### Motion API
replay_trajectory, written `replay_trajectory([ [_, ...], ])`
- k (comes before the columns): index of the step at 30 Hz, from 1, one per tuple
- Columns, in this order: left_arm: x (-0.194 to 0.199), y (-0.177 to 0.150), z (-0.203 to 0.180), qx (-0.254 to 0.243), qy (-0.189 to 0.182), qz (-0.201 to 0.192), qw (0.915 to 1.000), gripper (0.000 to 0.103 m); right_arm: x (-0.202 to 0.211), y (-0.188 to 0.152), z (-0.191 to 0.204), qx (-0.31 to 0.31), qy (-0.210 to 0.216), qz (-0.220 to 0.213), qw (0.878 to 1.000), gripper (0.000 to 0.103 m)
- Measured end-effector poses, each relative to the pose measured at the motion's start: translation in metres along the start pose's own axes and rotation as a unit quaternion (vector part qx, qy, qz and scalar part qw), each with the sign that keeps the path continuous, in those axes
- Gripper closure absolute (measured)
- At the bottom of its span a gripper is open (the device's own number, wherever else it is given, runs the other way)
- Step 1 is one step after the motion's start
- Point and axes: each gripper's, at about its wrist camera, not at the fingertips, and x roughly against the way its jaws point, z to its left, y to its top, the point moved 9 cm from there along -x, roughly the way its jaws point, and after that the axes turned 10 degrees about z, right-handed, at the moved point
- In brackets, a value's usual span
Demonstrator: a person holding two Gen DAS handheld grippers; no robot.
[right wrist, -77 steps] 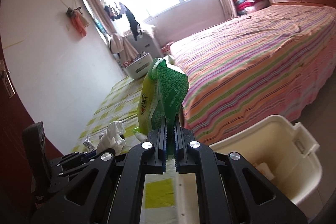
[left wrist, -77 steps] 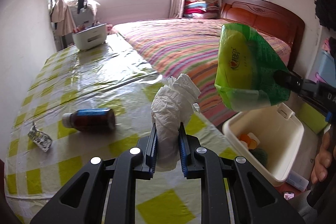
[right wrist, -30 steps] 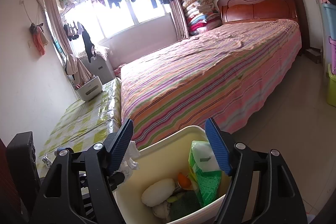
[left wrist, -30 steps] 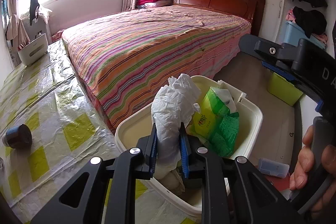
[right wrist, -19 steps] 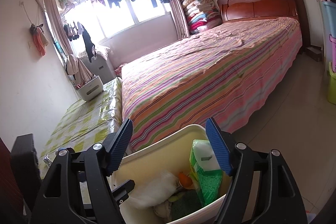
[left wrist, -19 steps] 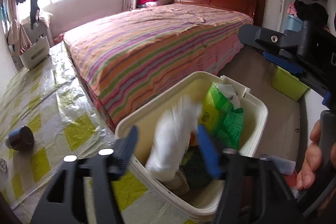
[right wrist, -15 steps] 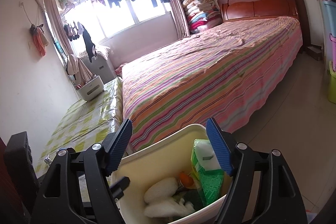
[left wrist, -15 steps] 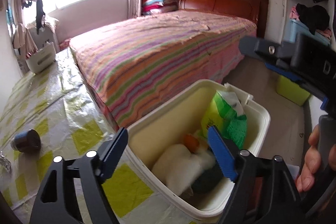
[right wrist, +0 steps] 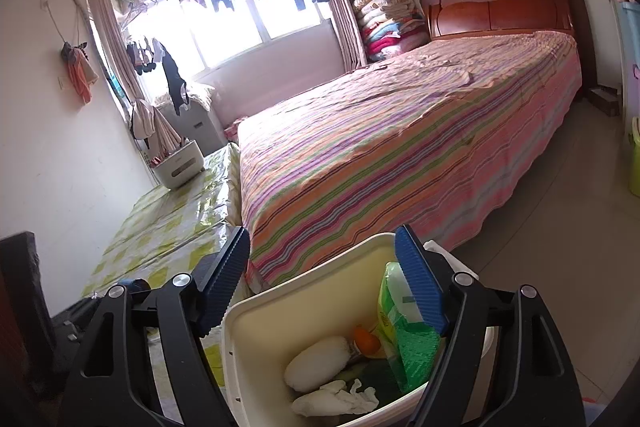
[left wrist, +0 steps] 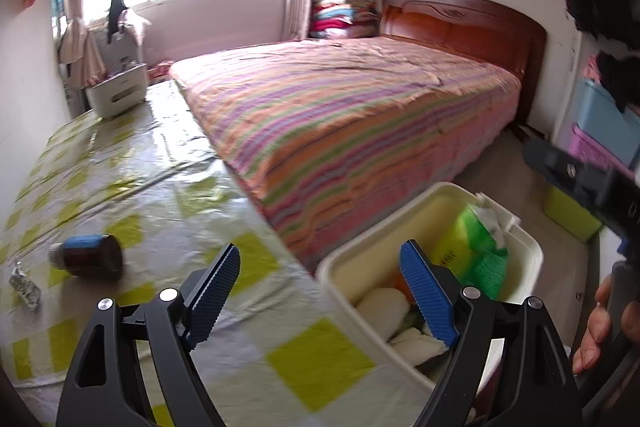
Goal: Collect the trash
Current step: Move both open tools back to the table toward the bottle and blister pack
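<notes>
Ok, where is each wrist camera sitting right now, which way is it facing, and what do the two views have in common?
Left wrist: above the table, facing the bed; shows the open left gripper, the bottle, and the person's right hand.
Right wrist: over the trash bin, looking down into it and across the bed; shows the open right gripper.
Shared: bin, green packet, bed, table.

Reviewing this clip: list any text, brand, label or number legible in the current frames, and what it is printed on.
None can be read.
Green wipes pack in the trash bin: dark print on its yellow face, too blurred.
Brown bottle on the table: blue label, motion-blurred.
White organizer box: faint mark, too small.
</notes>
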Motion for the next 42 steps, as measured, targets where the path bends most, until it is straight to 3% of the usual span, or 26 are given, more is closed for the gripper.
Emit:
replay_trajectory([
  [16, 0.039, -0.004, 0.119, 0.102, 0.049, -0.018, 0.9934, 0.023, -0.014, -0.007, 0.047, 0.033, 0.032, 0.019, 0.999, 0.027],
  [25, 0.053, -0.027, 0.171, 0.119, 0.091, -0.007, 0.9887, 0.023, -0.048, -0.024, 0.133, 0.097, 0.085, 0.059, 0.99, 0.025],
  [31, 0.065, -0.046, 0.219, 0.154, 0.121, 0.003, 0.9806, 0.023, -0.072, -0.044, 0.218, 0.173, 0.138, 0.093, 0.971, 0.025],
  [36, 0.073, -0.068, 0.267, 0.214, 0.129, 0.018, 0.9681, 0.023, -0.094, -0.063, 0.277, 0.231, 0.177, 0.123, 0.949, 0.025],
  [42, 0.073, -0.097, 0.316, 0.295, 0.129, 0.045, 0.9457, 0.023, -0.127, -0.087, 0.343, 0.322, 0.234, 0.173, 0.901, 0.025],
])
